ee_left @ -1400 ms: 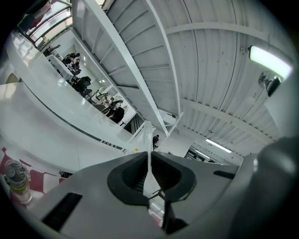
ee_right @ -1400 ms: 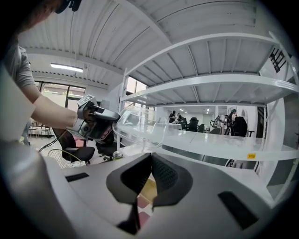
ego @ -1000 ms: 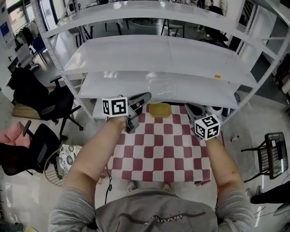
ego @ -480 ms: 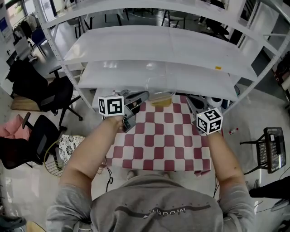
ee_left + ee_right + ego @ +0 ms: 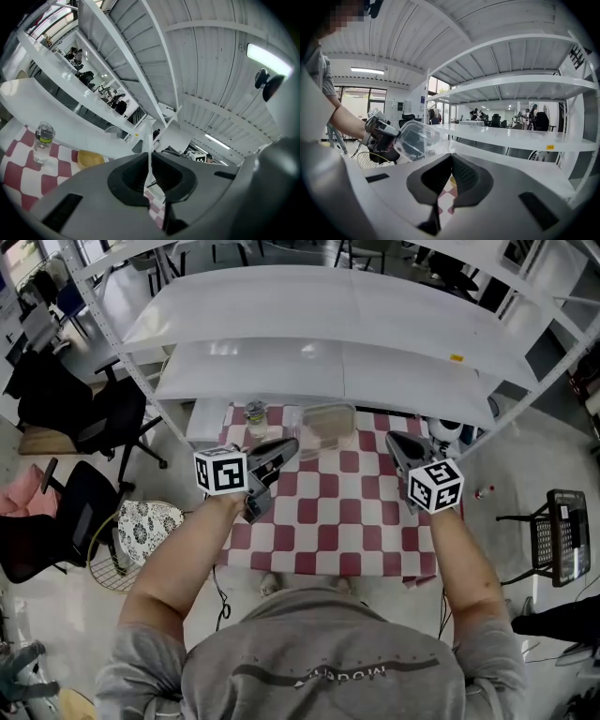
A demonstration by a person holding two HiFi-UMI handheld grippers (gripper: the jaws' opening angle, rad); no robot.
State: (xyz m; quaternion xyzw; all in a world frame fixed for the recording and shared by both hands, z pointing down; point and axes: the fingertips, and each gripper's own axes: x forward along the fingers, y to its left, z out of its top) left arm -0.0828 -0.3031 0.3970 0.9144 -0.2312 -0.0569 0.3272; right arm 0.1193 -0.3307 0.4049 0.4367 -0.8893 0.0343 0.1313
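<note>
Lifted a moment ago toward the shelf (image 5: 281, 371), the clear plastic container (image 5: 326, 421) now hangs lower and nearer the person, tilted over the far end of the checkered tabletop (image 5: 347, 512). The bottle (image 5: 255, 414) and a yellow dish (image 5: 90, 159) have come further into the left gripper view.

The left gripper (image 5: 287, 447) holds the container by its thin rim. Its fingers (image 5: 164, 176) are clamped on that edge, which runs up between them as a narrow pale strip. Gripping only the rim leaves the body of the container free, so it cants outward from the gripper; the right gripper view shows its open side turned at an angle. It touches neither the tabletop nor the shelf.

The right gripper (image 5: 393, 440) hovers over the right side of the tabletop, apart from the container. Its fingers are together with nothing between them, so the container's whole weight rests on the left grip. The bottle stands upright just left of the container, near the back edge under the shelf.
</note>
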